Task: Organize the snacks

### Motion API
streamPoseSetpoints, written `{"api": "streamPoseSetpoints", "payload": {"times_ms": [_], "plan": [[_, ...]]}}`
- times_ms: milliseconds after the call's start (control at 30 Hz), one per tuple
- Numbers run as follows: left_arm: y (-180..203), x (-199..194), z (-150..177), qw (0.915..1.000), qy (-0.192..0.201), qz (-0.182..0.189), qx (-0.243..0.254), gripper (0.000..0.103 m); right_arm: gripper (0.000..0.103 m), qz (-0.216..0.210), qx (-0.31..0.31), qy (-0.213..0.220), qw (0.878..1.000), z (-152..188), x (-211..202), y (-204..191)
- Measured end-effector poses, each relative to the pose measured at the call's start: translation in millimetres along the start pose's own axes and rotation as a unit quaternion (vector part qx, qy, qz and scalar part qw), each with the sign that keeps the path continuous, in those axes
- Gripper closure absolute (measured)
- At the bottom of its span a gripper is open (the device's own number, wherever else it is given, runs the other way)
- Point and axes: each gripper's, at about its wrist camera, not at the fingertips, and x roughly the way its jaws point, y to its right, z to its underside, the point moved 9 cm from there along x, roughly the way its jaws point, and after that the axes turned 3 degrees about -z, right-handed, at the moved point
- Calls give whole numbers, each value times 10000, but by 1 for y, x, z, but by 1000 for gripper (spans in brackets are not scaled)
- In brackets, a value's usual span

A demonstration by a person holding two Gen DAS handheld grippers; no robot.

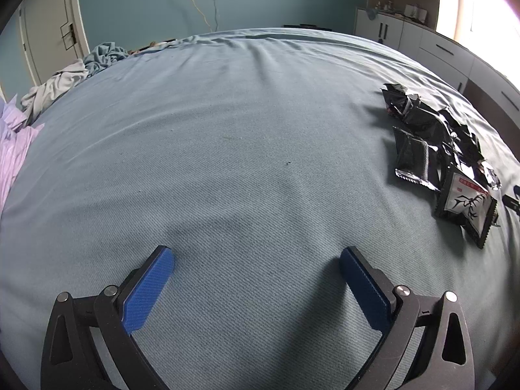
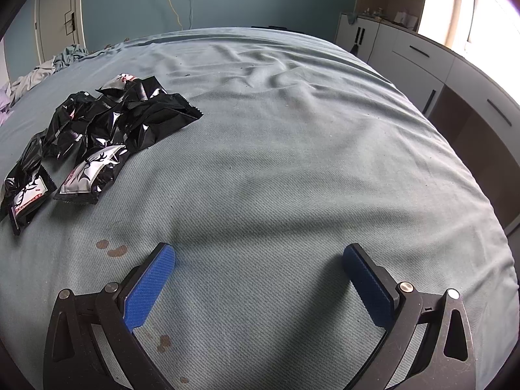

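snack packets (image 2: 97, 130) heaped left of frame on bed (image 2: 292, 162), long axes mixed; left gripper (image 1: 256, 260) and right gripper (image 2: 258, 256) fingers apart, empty.

The print on the snack packets (image 1: 455, 159) is too small to read. Packets low in the pile (image 2: 107, 123) are partly covered by those above. A dark object (image 1: 513, 200) is cut off at the left wrist view's right edge; possibly the other gripper. Items on the cabinet top (image 2: 383, 13) are indistinct.
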Motion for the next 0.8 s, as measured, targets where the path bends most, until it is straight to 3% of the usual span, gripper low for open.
{"api": "streamPoseSetpoints", "payload": {"times_ms": [800], "plan": [[1, 2, 1, 9999, 17, 99, -69, 0, 0, 4, -1, 5, 10000, 0, 0, 0]]}}
